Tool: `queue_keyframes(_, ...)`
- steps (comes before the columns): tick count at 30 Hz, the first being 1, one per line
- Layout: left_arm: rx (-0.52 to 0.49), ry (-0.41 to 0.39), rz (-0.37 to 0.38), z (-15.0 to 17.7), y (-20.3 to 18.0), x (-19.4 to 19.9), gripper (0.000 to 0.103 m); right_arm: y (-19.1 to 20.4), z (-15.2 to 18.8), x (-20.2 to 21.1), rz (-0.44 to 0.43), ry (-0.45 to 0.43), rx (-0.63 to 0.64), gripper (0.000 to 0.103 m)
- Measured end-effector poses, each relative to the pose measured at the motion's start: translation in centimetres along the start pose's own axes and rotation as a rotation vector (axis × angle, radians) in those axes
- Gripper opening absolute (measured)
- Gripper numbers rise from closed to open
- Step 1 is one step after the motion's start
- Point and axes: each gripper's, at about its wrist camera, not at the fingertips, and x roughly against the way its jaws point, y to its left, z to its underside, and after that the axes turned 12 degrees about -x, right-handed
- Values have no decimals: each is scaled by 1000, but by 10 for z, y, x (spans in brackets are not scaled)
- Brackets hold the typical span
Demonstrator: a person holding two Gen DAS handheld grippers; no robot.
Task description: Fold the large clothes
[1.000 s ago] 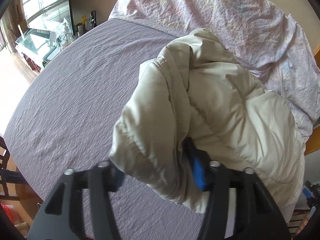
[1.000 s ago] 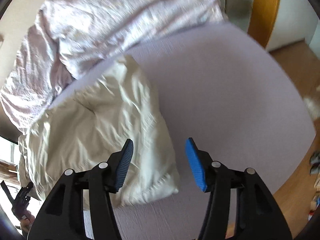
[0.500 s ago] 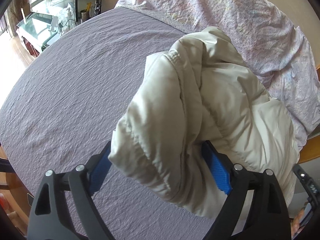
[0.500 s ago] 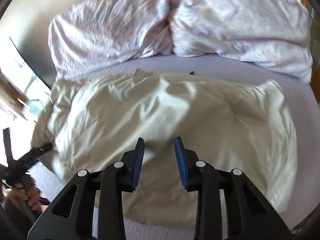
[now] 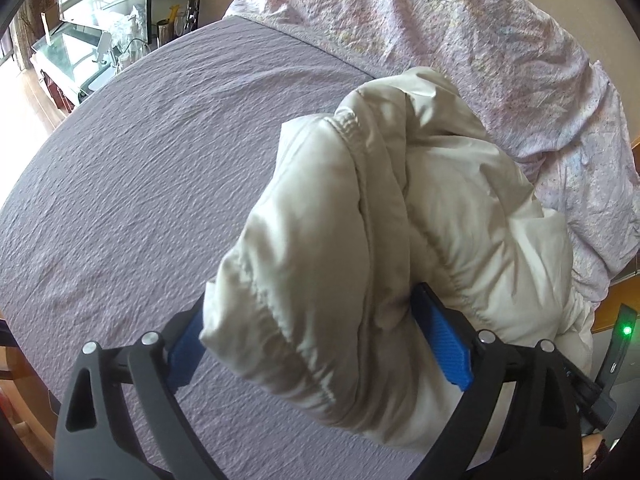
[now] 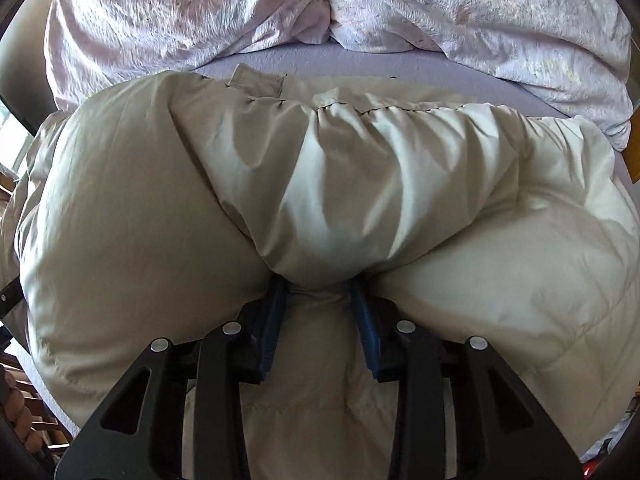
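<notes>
A cream puffy jacket (image 5: 392,208) lies bunched on the purple bed sheet (image 5: 152,152). My left gripper (image 5: 316,344) has its jaws wide apart around a thick cuffed fold of the jacket, blue pads (image 5: 440,344) on either side of it. In the right wrist view the jacket (image 6: 320,184) fills the frame. My right gripper (image 6: 320,300) is pressed into it and pinches a puffy fold of it between its blue pads (image 6: 276,316), which stand narrowly apart.
A crumpled pale pink duvet (image 5: 460,32) lies along the head of the bed; it also shows in the right wrist view (image 6: 320,4). A side table with bottles (image 5: 120,44) stands past the bed's far left edge. A wooden bed frame (image 5: 616,304) shows at right.
My left gripper has opened wide around the jacket fold. My right gripper swung from the bare sheet onto the jacket, narrowed, and now squeezes a fold.
</notes>
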Motion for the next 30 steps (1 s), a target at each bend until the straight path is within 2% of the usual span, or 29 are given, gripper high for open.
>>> queue_keyframes(9, 81, 3, 44, -2, 0, -18, 96, 1, 6, 2, -3, -31, 24, 37)
queue_keyframes(11, 90, -11, 84, -1, -1, -18, 75, 1, 5, 1, -2, -36, 28, 37)
queue_keyframes(12, 91, -16, 95, -1, -3, -18, 72, 1, 5, 1, -1, -38, 30, 37)
queue_keyframes(14, 75, -35, 92, -3, -8, -12, 53, 1, 5, 1, -1, -38, 30, 37)
queue_keyframes(17, 59, -62, 110, -7, -14, 0, 32, 2, 5, 1, 5, -41, 36, 37)
queue_keyframes(21, 43, -103, 149, -13, -26, 21, 27, 4, 6, 1, 18, -45, 49, 37)
queue_keyframes(25, -1, -168, 225, -19, -51, 52, 26, 5, 6, 0, 24, -46, 59, 37)
queue_keyframes(30, -98, -221, 331, -20, -100, 83, 26, 4, 5, -1, 15, -45, 53, 37)
